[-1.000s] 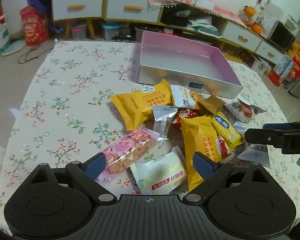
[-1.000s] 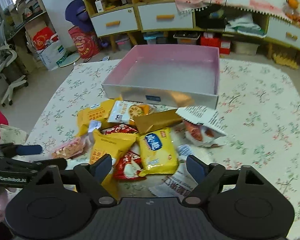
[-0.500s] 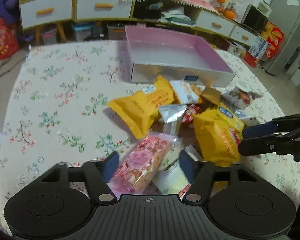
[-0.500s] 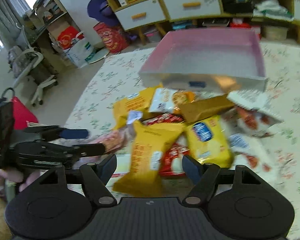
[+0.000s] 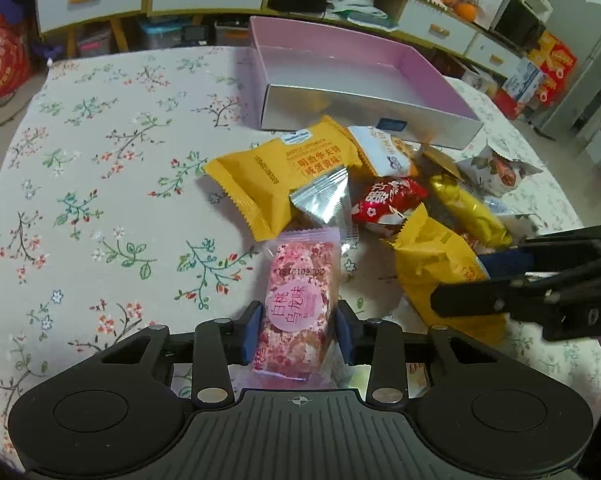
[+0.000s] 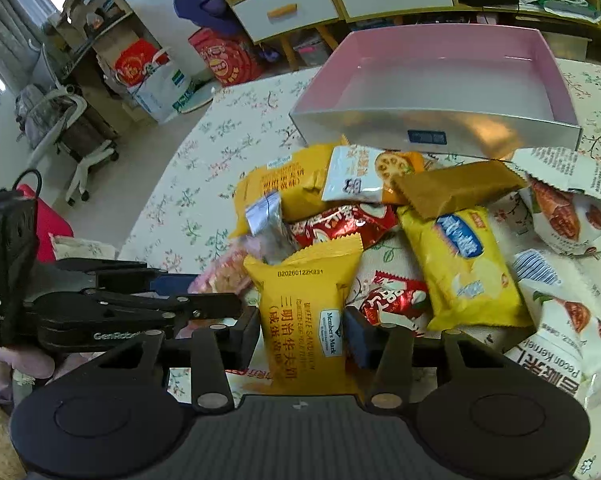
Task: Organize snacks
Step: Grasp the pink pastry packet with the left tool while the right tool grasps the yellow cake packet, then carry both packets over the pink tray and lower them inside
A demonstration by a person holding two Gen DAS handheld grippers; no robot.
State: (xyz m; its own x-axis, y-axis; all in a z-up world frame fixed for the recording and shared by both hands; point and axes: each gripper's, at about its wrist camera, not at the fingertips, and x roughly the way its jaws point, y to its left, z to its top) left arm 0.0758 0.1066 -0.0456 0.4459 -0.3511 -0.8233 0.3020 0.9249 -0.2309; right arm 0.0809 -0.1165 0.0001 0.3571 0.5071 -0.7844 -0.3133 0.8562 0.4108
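A pile of snack packets lies on the flowered tablecloth in front of a shallow pink-lined silver box (image 5: 364,108) (image 6: 480,126). My left gripper (image 5: 298,336) has its jaws closing on a pink packet (image 5: 300,280), and both blue pads touch its sides. My right gripper (image 6: 304,336) is closing on a yellow waffle-sandwich packet (image 6: 304,280), its pads against both edges. Each gripper shows in the other's view: the right gripper (image 5: 500,280) at the right, the left gripper (image 6: 160,296) at the left. The two stand close together.
Around the held packets lie a second yellow packet (image 5: 284,172), a silver sachet (image 5: 324,200), red packets (image 6: 340,220), a yellow chip packet (image 6: 460,268), a brown bar (image 6: 456,188) and white nut packets (image 6: 568,216). Cabinets and clutter stand beyond the table.
Both grippers came down onto the pile and their jaws narrowed. The left one now flanks the pink packet, the right one the yellow packet, and the pile shifted slightly.
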